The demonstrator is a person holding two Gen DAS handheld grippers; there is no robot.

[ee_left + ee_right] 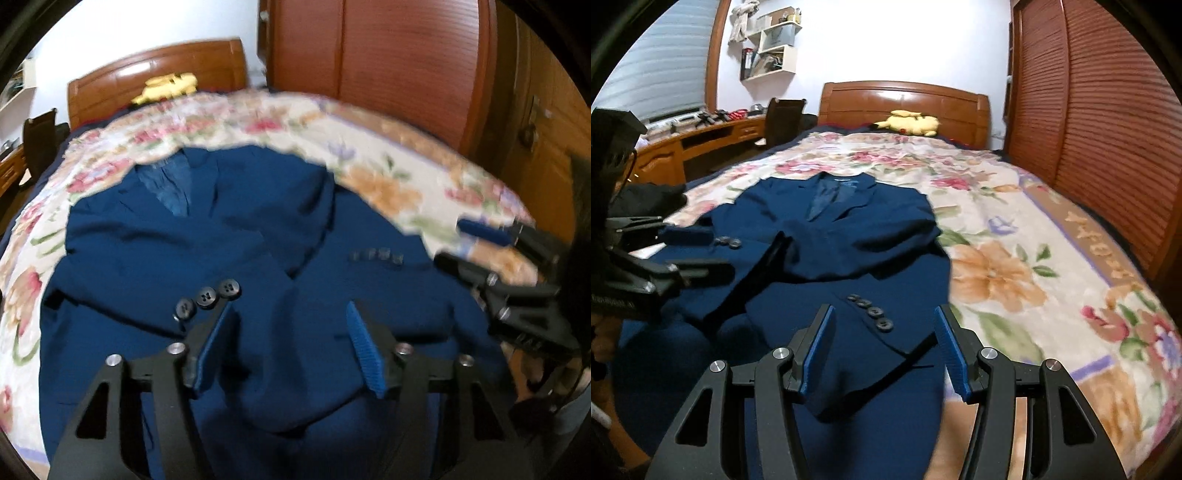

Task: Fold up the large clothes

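Observation:
A navy blue suit jacket lies face up on the floral bedspread, collar toward the headboard, both sleeves folded across its front. It also shows in the right wrist view. My left gripper is open and empty, just above the lower front of the jacket, beside the left sleeve's cuff buttons. My right gripper is open and empty above the right sleeve's cuff, next to its buttons. Each gripper shows in the other's view: the right and the left.
A yellow plush toy lies by the wooden headboard. A slatted wooden wardrobe runs along the bed's right side. A desk with a dark chair and wall shelves stand to the left.

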